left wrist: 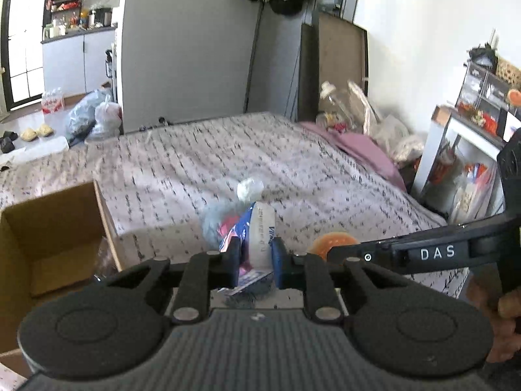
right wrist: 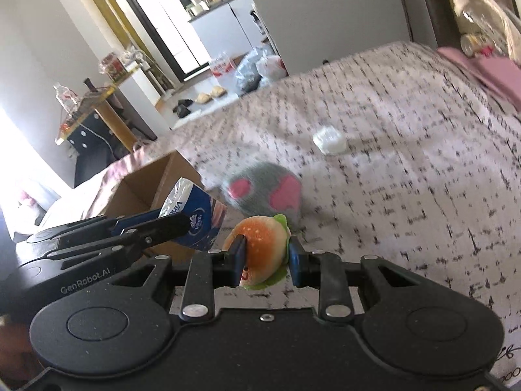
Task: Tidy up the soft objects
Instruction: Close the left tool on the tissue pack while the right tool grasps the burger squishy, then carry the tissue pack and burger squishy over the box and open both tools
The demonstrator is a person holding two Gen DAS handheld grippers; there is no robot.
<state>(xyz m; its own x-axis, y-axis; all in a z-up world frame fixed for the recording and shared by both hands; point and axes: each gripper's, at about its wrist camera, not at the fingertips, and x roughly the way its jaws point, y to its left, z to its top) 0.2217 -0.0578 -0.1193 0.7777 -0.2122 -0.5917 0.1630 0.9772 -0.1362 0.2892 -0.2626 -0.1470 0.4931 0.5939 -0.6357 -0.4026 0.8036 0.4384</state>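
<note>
My left gripper (left wrist: pixel 255 257) is shut on a blue and white tissue pack (left wrist: pixel 259 241) and holds it above the bed edge; the pack also shows in the right wrist view (right wrist: pixel 195 215). My right gripper (right wrist: pixel 266 257) is shut on a soft hamburger toy (right wrist: pixel 262 247), whose orange bun also shows in the left wrist view (left wrist: pixel 332 242). A grey plush with pink patches (right wrist: pixel 263 192) lies on the bed just beyond both grippers. A small white wad (right wrist: pixel 329 140) lies farther out on the bedspread. An open cardboard box (left wrist: pixel 49 238) stands at the left.
The patterned bedspread (left wrist: pixel 211 156) fills the middle. A pink pillow (left wrist: pixel 364 150) and bags lie at the far right corner. A white shelf unit (left wrist: pixel 462 150) stands right of the bed. Bags and slippers lie on the floor beyond (left wrist: pixel 94 117).
</note>
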